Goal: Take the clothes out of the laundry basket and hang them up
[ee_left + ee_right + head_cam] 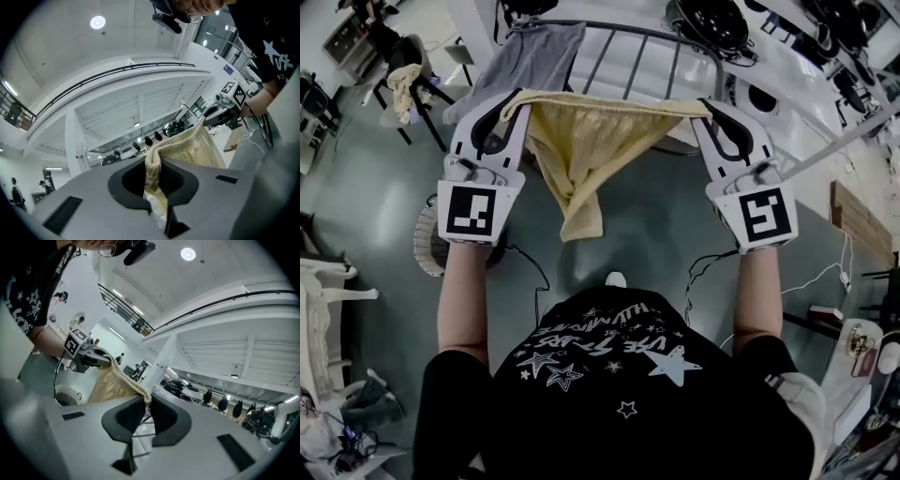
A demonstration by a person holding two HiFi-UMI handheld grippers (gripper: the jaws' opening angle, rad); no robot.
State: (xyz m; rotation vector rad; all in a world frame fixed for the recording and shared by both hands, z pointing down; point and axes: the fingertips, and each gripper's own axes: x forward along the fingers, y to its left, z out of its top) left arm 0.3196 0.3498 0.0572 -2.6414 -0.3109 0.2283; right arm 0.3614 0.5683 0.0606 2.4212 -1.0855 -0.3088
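A person in a black shirt [609, 394] printed with white stars is holding a pale yellow garment [581, 155] stretched between two claws, out in front of the chest.

The left claw [514, 101] is clenching one end of the garment's top edge. The cloth is bunching thick between its jaws and spilling out sideways toward the other claw. The right claw [705, 105] is gripping the opposite end, its jaws closing on a thin rolled hem right at their tips.

Between the two claws the top edge is running almost straight. Below that edge the rest of the yellow cloth is drooping in loose folds, tapering to a hanging tail that is sitting nearer the left claw than the right.

Just beyond the tips of both claws a metal drying rack [633, 52] is standing, its bars running away from them. I cannot tell whether the yellow cloth is touching it. A grey garment [530, 56] is hanging over the rack just past the left claw.

Below the left claw, partly hidden behind its marker cube, a white laundry basket [424, 246] is sitting on the grey floor [375, 187].
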